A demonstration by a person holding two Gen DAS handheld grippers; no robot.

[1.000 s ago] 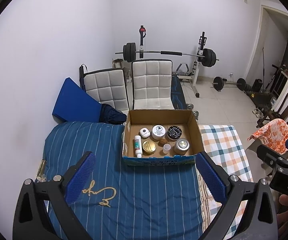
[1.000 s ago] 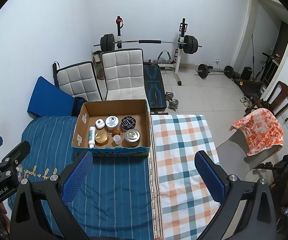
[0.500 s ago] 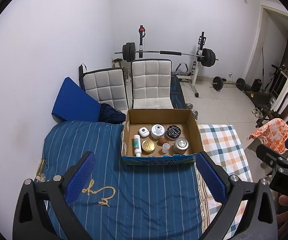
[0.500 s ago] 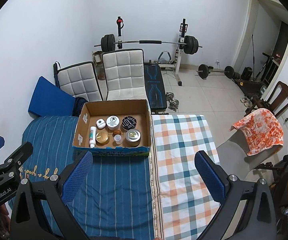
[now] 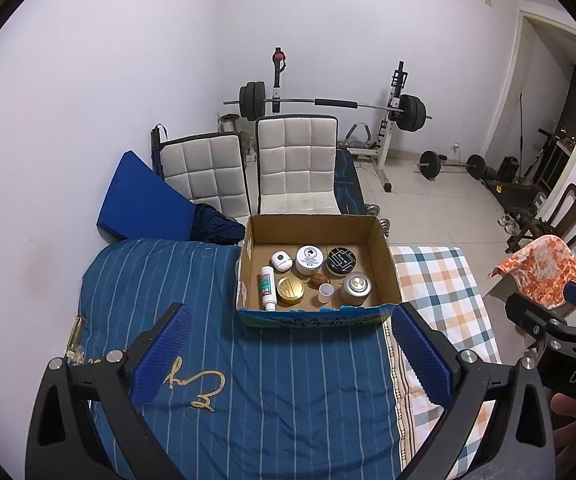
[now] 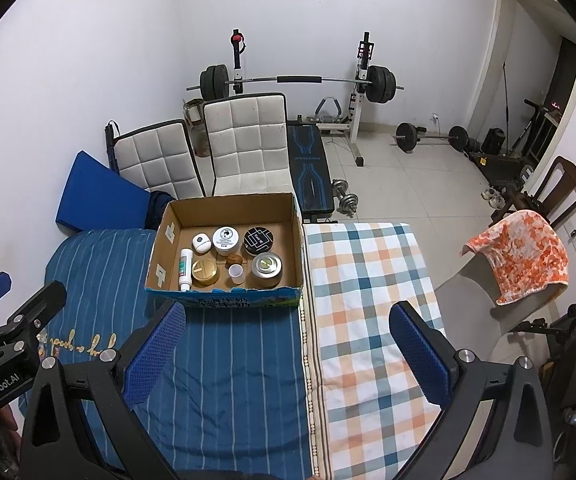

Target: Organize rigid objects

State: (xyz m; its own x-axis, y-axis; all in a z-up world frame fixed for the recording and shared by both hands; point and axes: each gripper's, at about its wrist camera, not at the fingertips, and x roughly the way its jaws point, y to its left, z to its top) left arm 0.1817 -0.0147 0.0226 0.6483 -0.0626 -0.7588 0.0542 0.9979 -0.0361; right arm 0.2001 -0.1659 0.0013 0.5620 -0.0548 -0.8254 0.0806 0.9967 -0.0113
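Box, open brown cardboard (image 5: 316, 230), centre frame on blue striped bedcover (image 5: 160, 280); inside: white tube (image 5: 268, 288), gold round tin (image 5: 291, 290), silver tin (image 5: 356, 289), black patterned tin (image 5: 341, 259), white jars. Left gripper (image 5: 288, 356) fingers wide, empty, lower frame. Right gripper (image 6: 288, 354) likewise wide, empty, over checked blanket (image 6: 368, 280).

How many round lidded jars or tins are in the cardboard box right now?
4. In the cardboard box: white jar back centre, black patterned tin back right, gold tin front, left of centre, silver tin front right. None looks hidden.
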